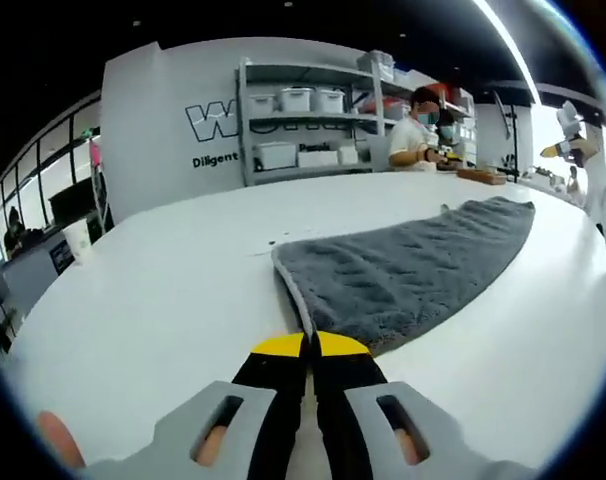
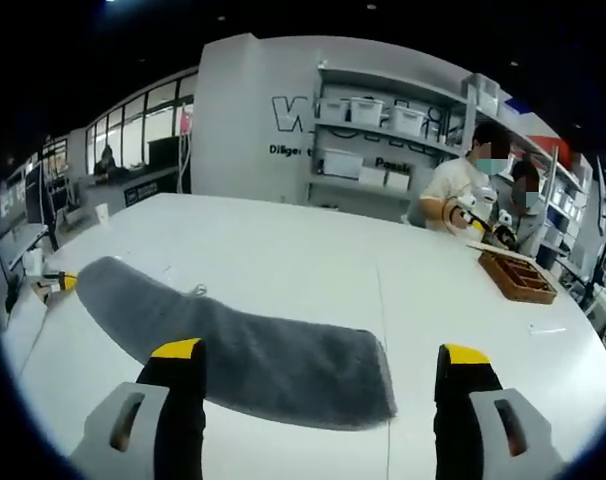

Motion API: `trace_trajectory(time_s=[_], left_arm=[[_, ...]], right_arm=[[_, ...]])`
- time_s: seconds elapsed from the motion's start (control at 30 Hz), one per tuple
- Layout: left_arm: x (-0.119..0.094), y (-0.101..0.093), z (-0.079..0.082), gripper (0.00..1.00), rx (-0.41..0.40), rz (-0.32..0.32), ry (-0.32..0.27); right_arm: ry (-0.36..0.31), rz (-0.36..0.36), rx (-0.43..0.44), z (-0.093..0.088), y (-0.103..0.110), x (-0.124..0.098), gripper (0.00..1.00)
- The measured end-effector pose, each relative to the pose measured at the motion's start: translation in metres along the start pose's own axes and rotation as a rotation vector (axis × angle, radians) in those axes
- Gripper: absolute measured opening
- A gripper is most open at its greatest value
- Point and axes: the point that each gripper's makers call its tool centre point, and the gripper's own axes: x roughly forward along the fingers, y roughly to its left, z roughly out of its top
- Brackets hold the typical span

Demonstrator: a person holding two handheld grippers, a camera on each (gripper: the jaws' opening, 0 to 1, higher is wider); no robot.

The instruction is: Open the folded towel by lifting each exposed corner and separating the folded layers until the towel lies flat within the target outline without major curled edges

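On the white surface (image 1: 163,290), the left tool (image 1: 310,347) pinches the gray towel (image 1: 403,270) at its corner to lift a layer; the right tool (image 2: 318,362) hovers released, ready.

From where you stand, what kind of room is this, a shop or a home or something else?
Most likely a lab or workshop, not a home. A big white table holds a grey towel, metal shelves along the wall carry plastic storage bins, and masked people work at the far end beside a wooden tray.
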Motion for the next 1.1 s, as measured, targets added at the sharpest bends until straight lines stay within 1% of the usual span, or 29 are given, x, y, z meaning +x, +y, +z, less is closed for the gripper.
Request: trace_trajectory(time_s=[0.23,0.53,0.83,1.1], left_arm=[[-0.008,0.023,-0.005,0.02,-0.052,0.055,-0.005],[-0.017,0.041,-0.008,0.02,-0.089,0.099,-0.011],[-0.027,0.062,-0.011,0.02,-0.117,0.160,-0.018],[-0.034,0.074,-0.014,0.02,-0.137,0.201,-0.024]], right_arm=[[0.007,0.007,-0.005,-0.001,0.004,0.001,0.96],[0.012,0.012,-0.011,-0.002,0.007,0.002,0.96],[0.019,0.014,-0.010,-0.002,0.008,0.004,0.96],[0.028,0.018,-0.015,-0.004,0.010,0.006,0.96]])
